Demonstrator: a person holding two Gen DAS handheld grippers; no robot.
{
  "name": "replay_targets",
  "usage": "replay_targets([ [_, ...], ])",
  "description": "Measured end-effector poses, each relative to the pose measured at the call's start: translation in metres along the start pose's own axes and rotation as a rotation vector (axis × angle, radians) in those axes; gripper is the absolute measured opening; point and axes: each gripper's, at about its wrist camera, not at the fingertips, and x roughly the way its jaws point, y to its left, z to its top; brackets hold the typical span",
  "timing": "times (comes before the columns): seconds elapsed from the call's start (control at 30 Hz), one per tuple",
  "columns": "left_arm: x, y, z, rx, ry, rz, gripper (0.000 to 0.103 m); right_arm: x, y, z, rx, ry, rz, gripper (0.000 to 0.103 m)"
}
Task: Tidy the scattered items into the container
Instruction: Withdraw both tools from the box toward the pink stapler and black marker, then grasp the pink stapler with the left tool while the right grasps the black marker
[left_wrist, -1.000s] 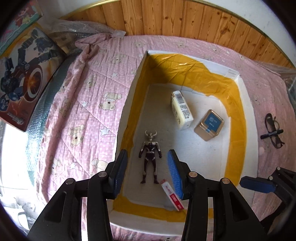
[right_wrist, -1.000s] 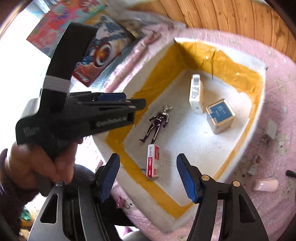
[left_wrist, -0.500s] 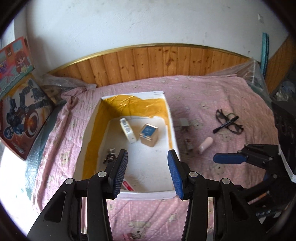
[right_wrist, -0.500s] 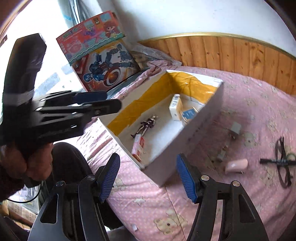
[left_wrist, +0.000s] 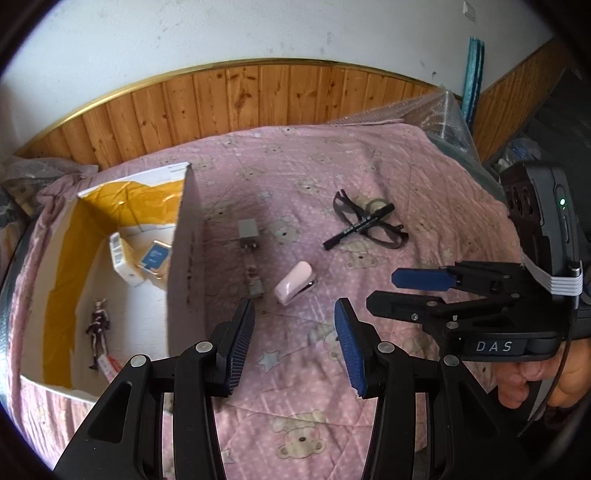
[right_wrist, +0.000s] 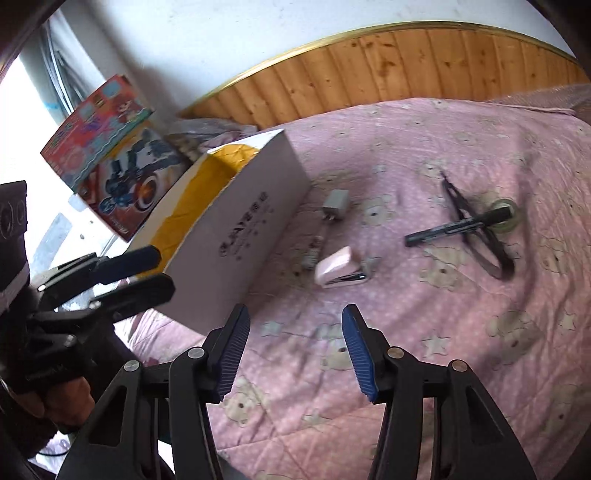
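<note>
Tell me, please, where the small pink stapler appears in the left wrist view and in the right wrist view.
Left wrist view: the pink stapler lies on the pink quilt, near the picture's middle, just above the left gripper.
Right wrist view: the pink stapler lies a little above the middle, above the right gripper.
Shared landmark: the grey charger plug, between the stapler and the white box.

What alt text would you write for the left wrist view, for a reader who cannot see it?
The open left gripper, holding nothing, points at a pink stapler on a pink bedspread. A white box lined in yellow stands to the left. A charger plug, black pen and glasses lie beyond, with the right gripper at the right edge.
</note>
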Motion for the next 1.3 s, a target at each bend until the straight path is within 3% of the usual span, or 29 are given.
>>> replay_targets([
  [0.17, 0.042, -0.015, 0.011, 0.037, 0.036, -0.02, 0.048, -0.008, -0.043, 0.021, 0.102, 0.018, -0.004, 0.053],
  [0.4, 0.104, -0.02, 0.017, 0.066, 0.085, 0.009, 0.048, 0.027, -0.127, 0.038, 0.494, 0.084, 0.124, 0.054],
  [0.57, 0.135, -0.008, 0.017, 0.018, 0.113, 0.027, 0.048, 0.067, -0.167, 0.043, 0.702, 0.089, 0.105, 0.054],
  [0.67, 0.148, -0.001, 0.015, -0.002, 0.132, 0.017, 0.048, 0.089, -0.18, 0.048, 0.744, 0.096, 0.063, 0.054],
  [0.8, 0.166, 0.005, 0.014, -0.026, 0.144, 0.003, 0.052, 0.104, -0.185, 0.058, 0.696, 0.076, 0.035, 0.054],
  [0.87, 0.175, 0.007, 0.014, -0.042, 0.15, -0.006, 0.052, 0.105, -0.186, 0.062, 0.662, 0.063, 0.014, 0.046],
  [0.9, 0.179, 0.008, 0.014, -0.046, 0.151, -0.009, 0.052, 0.106, -0.189, 0.063, 0.661, 0.06, 0.008, 0.037],
  [0.97, 0.184, 0.009, 0.013, -0.058, 0.153, -0.015, 0.052, 0.107, -0.198, 0.063, 0.687, 0.044, 0.031, 0.034],
  [1.1, 0.185, 0.008, 0.007, -0.061, 0.15, -0.014, 0.04, 0.109, -0.208, 0.062, 0.745, 0.025, 0.096, 0.036],
  [1.23, 0.183, 0.008, 0.002, -0.063, 0.144, -0.004, 0.04, 0.116, -0.202, 0.071, 0.712, 0.01, 0.112, 0.05],
  [1.3, 0.181, 0.008, 0.0, -0.059, 0.143, 0.006, 0.04, 0.119, -0.196, 0.076, 0.668, 0.015, 0.09, 0.044],
])
